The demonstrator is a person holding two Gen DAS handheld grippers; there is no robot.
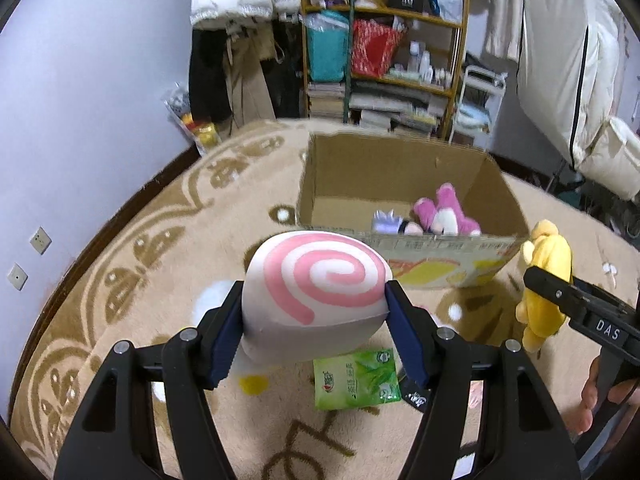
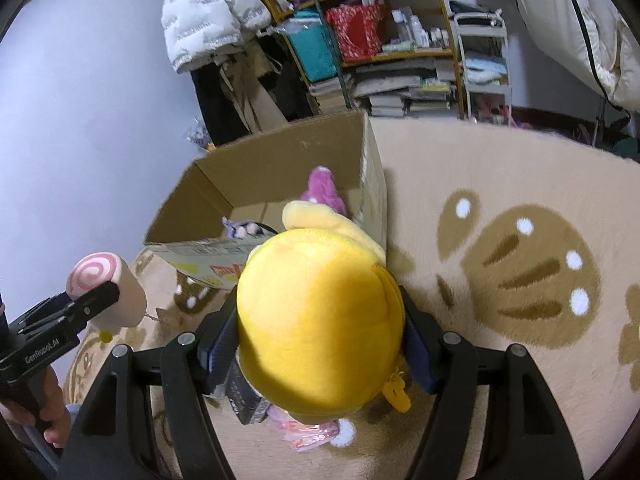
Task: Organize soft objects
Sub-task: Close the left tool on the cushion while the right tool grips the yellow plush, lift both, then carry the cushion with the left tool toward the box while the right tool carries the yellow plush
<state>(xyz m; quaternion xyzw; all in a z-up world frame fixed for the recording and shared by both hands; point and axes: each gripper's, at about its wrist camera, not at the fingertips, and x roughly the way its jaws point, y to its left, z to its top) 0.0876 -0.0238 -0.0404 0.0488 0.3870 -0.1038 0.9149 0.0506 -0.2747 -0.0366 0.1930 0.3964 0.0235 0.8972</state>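
Observation:
My left gripper (image 1: 316, 332) is shut on a white cushion with a pink spiral (image 1: 316, 284), held above the rug short of the box; it also shows in the right wrist view (image 2: 106, 284). My right gripper (image 2: 320, 344) is shut on a yellow plush toy (image 2: 320, 320), which also shows in the left wrist view (image 1: 546, 280), held beside the box's near right corner. The open cardboard box (image 1: 384, 164) stands on the rug and holds a pink plush (image 1: 440, 212) and a purple-haired doll (image 1: 386, 222).
A beige patterned rug (image 2: 520, 200) covers the floor. A green packet (image 1: 356, 380) and small items lie under the left gripper. A pink packet (image 2: 308, 436) lies under the right gripper. A cluttered shelf (image 1: 384, 60), hanging coats and a wall stand behind the box.

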